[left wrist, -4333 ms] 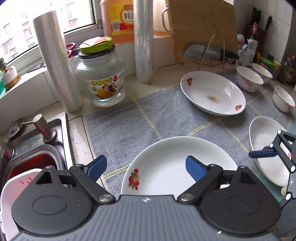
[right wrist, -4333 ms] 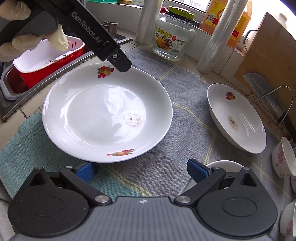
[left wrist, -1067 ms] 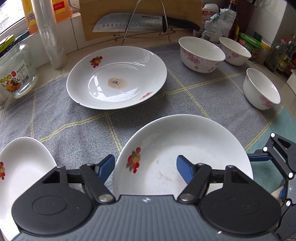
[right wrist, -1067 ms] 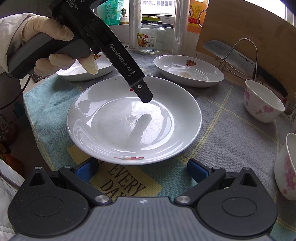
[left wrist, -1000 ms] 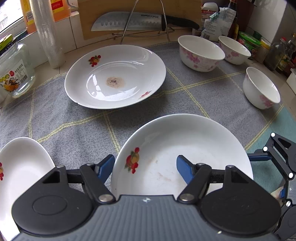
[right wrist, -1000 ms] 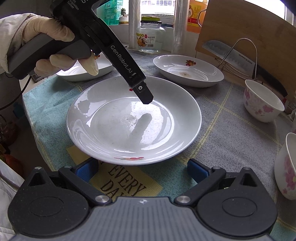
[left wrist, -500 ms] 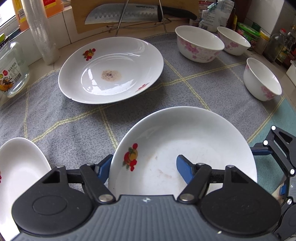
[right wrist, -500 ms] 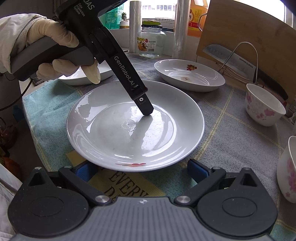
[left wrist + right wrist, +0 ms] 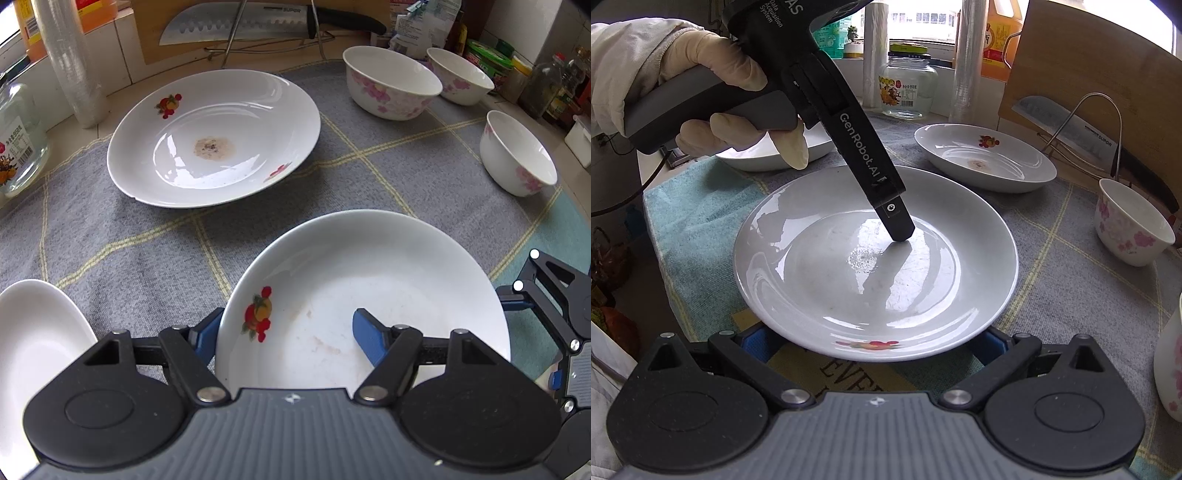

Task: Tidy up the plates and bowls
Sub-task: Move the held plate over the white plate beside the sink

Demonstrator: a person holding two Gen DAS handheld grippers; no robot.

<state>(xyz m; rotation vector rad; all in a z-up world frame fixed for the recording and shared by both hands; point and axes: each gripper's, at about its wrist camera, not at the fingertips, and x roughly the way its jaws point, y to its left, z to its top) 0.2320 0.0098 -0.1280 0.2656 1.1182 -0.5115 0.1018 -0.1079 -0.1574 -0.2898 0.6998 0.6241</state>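
The left gripper (image 9: 284, 332) is open wide around the near plate's (image 9: 369, 280) rim, one finger (image 9: 894, 218) inside it. The right gripper (image 9: 875, 341) is open wide too, under the plate's other edge. There is bare cloth (image 9: 129, 229) between the dishes. A stained plate (image 9: 214, 136) and three bowls (image 9: 391, 86) are near. The near plate is white with fruit pictures.

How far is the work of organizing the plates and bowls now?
Done: nothing stacked. The stained plate, the third plate and the bowls sit apart on the cloth. In hand: the open left gripper straddles the rim of the near plate; the open right gripper flanks its opposite edge. Left: all stacking.
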